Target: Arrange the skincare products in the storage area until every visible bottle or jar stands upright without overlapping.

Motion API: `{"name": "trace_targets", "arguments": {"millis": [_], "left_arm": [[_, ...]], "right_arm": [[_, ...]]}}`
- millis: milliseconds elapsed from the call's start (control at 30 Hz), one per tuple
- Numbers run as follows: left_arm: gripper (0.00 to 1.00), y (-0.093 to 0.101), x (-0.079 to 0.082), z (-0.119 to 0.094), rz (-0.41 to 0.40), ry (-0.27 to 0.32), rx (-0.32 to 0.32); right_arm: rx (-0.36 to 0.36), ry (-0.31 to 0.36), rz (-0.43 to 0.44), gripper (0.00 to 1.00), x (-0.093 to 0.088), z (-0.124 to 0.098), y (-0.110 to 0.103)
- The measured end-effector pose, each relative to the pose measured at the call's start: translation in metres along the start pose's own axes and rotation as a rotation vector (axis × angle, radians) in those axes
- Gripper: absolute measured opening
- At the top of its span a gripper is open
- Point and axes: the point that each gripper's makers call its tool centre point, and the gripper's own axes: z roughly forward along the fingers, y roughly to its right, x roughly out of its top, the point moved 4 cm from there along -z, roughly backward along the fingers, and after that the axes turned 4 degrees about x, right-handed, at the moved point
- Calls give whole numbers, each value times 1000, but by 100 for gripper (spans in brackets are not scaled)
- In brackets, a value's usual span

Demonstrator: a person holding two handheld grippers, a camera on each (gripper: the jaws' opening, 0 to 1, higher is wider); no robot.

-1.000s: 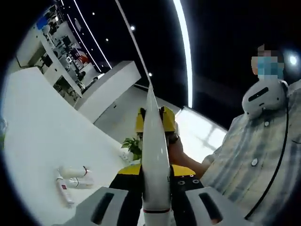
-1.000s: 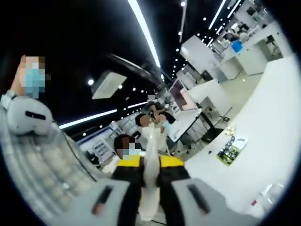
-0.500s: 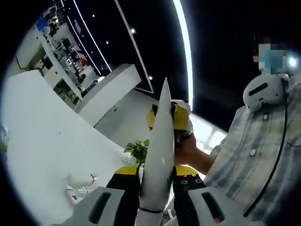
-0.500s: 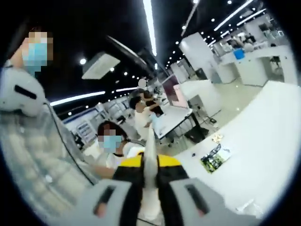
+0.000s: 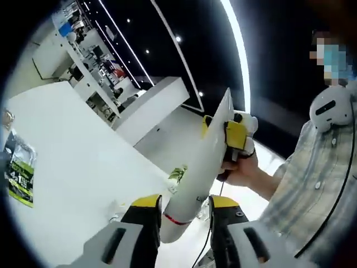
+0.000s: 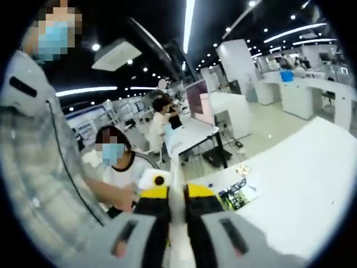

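Observation:
A long white tube with a thin red band near its cap is held up in the air. My left gripper is shut on its thick lower end. Its flat crimped tip leans up to the right, where my right gripper, held by a hand, is closed on it. In the right gripper view the tube shows edge-on as a thin white strip between the close-set jaws of my right gripper. A small white item lies on the table, too small to identify.
A wide white table stretches to the left with a green leaflet on it, and the leaflet also lies on the table. A small plant stands at its edge. A person in a plaid shirt is close by.
The tube has tilted over to the right in the left gripper view. Both cameras have swung: the lying bottles left the picture and the green leaflet came into the left gripper view.

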Motion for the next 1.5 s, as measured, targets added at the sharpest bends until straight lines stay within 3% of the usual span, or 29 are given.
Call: {"name": "trace_targets", "arguments": {"millis": [100, 200, 433, 667, 800, 967, 1167, 1367, 1500], "left_arm": [[44, -15, 2, -5, 24, 1, 92], [50, -17, 3, -7, 80, -9, 88], [56, -28, -10, -16, 90, -31, 107], [55, -28, -24, -15, 46, -64, 99], [54, -29, -27, -9, 41, -75, 97], [52, -29, -22, -8, 69, -36, 116], [52, -29, -20, -11, 29, -5, 120], [51, -33, -25, -15, 40, -38, 146], [50, -38, -20, -23, 23, -20, 173]], "right_arm": [[-53, -2, 5, 8, -10, -2, 13], [-99, -17, 0, 8, -20, -6, 24], [-185, -86, -47, 8, -33, -11, 55], [-225, -101, -133, 8, -34, -15, 91], [-269, -122, -179, 8, -44, -15, 117], [-320, -172, -225, 8, -62, -11, 151], [-325, -201, -269, 8, -74, -8, 179], [-334, -198, -249, 8, -85, -7, 208], [-321, -183, -233, 9, -92, -4, 223]]}}
